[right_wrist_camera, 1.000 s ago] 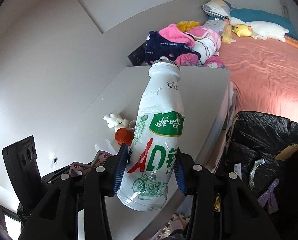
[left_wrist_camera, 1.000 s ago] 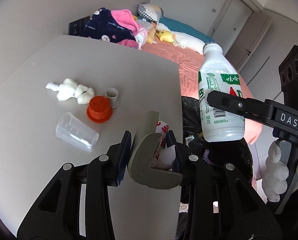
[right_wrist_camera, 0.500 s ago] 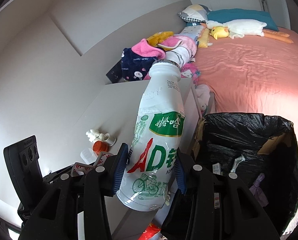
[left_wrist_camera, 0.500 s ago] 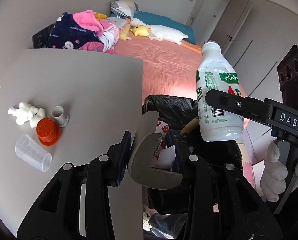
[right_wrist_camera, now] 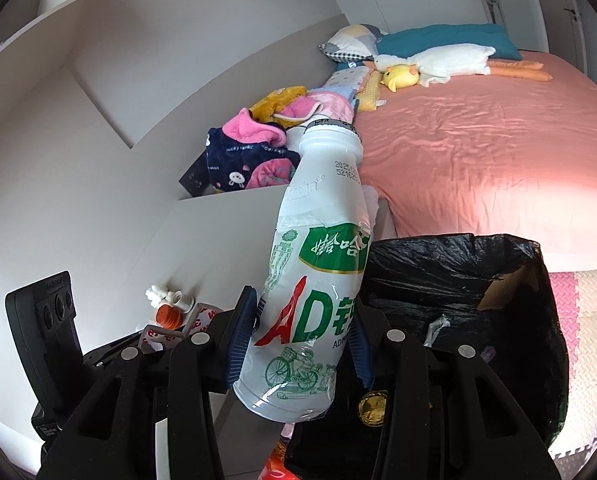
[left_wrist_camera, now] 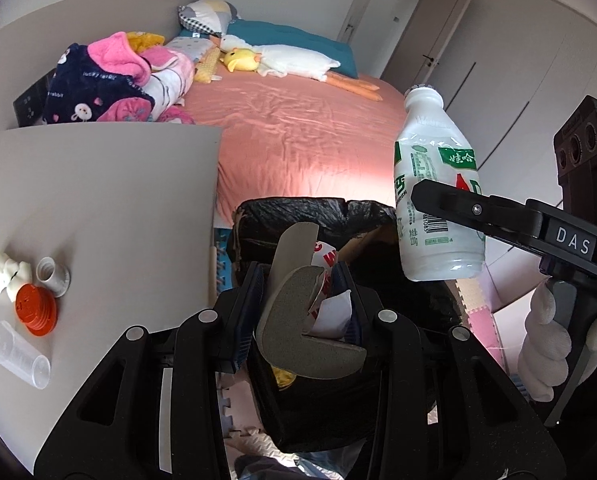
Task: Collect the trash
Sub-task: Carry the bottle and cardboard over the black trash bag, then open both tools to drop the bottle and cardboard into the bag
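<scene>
My left gripper (left_wrist_camera: 301,308) is shut on a grey L-shaped foam piece (left_wrist_camera: 294,322) together with a crumpled white-and-red wrapper (left_wrist_camera: 330,312), and hangs over the black-lined trash bin (left_wrist_camera: 298,210). My right gripper (right_wrist_camera: 298,336) is shut on a white milk-drink bottle (right_wrist_camera: 318,276) with a green and red label, uncapped, tilted. In the left wrist view that bottle (left_wrist_camera: 434,200) hangs to the right of the bin. The bin (right_wrist_camera: 458,264) lies just right of the bottle in the right wrist view and holds scraps of trash.
On the grey table (left_wrist_camera: 98,200) at left lie a clear plastic cup (left_wrist_camera: 18,356), an orange lid (left_wrist_camera: 34,310), a small white cap (left_wrist_camera: 52,276) and a white crumpled lump (left_wrist_camera: 2,276). A pink bed (left_wrist_camera: 298,136) with pillows and toys lies behind. Foam floor mats (right_wrist_camera: 586,320) surround the bin.
Both grippers have swung right, away from the table and toward the bin, each keeping its load. The table items have slid to the left edge of the left wrist view.
</scene>
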`<state>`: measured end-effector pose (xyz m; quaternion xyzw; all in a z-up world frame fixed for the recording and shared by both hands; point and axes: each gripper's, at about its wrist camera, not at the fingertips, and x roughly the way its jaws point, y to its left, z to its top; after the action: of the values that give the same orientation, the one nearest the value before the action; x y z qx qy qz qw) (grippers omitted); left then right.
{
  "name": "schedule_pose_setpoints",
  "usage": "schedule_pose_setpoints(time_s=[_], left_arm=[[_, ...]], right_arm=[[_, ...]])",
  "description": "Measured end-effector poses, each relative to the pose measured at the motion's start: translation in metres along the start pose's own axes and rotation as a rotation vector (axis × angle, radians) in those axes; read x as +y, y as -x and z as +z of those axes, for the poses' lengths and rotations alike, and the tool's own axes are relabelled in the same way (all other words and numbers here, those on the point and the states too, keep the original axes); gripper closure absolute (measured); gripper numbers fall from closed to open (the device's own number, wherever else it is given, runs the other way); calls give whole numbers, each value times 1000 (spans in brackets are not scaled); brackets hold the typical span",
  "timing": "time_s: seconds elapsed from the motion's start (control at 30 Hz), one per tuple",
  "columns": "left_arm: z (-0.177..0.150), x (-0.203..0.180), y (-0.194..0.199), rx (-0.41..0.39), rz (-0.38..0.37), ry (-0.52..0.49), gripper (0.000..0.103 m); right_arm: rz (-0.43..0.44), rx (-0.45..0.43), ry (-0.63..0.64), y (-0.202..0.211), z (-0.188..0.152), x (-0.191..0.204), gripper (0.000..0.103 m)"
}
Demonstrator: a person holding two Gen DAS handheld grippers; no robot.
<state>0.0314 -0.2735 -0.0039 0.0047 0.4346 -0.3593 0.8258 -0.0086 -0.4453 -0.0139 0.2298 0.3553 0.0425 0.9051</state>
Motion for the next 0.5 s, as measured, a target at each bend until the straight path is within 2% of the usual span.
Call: schedule_pose_setpoints(time_s=[0.5], left_arm=[[20, -44, -32, 32, -94, -95, 67]], right_arm=[[-70, -66, -61, 31, 10, -45, 58]])
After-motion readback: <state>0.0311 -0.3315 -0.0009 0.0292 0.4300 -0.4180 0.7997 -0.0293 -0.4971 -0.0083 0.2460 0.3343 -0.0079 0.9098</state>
